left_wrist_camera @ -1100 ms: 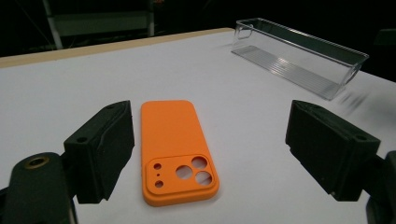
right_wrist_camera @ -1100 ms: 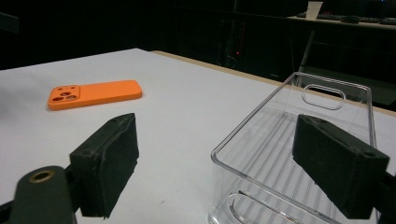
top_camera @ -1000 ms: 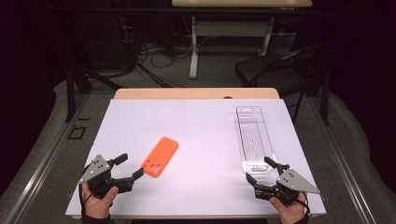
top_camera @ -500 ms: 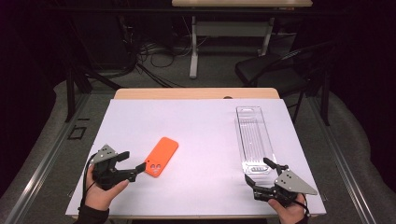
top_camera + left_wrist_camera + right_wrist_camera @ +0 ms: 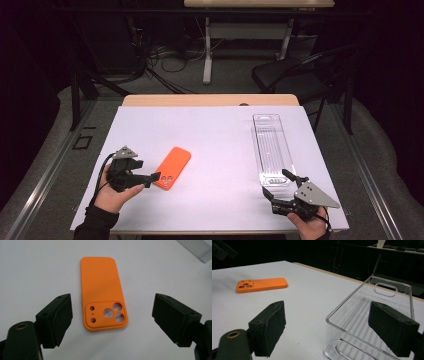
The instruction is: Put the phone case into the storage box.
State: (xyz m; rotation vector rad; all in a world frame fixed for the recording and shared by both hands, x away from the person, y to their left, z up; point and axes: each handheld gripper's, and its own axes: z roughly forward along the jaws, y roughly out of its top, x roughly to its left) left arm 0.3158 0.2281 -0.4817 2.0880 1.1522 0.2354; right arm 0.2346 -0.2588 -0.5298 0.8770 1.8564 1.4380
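An orange phone case (image 5: 173, 167) lies flat on the white tabletop, left of centre, with its camera cut-outs at the near end. My left gripper (image 5: 151, 180) is open just at that near end. In the left gripper view the case (image 5: 102, 292) lies between and ahead of the wide-apart jaws of my left gripper (image 5: 112, 312), and neither jaw touches it. A clear plastic tray (image 5: 257, 145) lies lengthwise at the right. My right gripper (image 5: 276, 182) is open at the tray's near end. In the right gripper view that gripper (image 5: 329, 325) has one jaw in front of the tray (image 5: 352, 297) and holds nothing.
The white sheet (image 5: 220, 140) covers a wooden table whose far edge (image 5: 210, 100) shows bare. Behind it stand a dark chair (image 5: 295, 75) and a table leg with cables on the floor. A corner of the clear tray (image 5: 197, 247) shows in the left gripper view.
My left gripper has moved forward and to the right, up to the near end of the orange case. The right gripper has stayed where it was.
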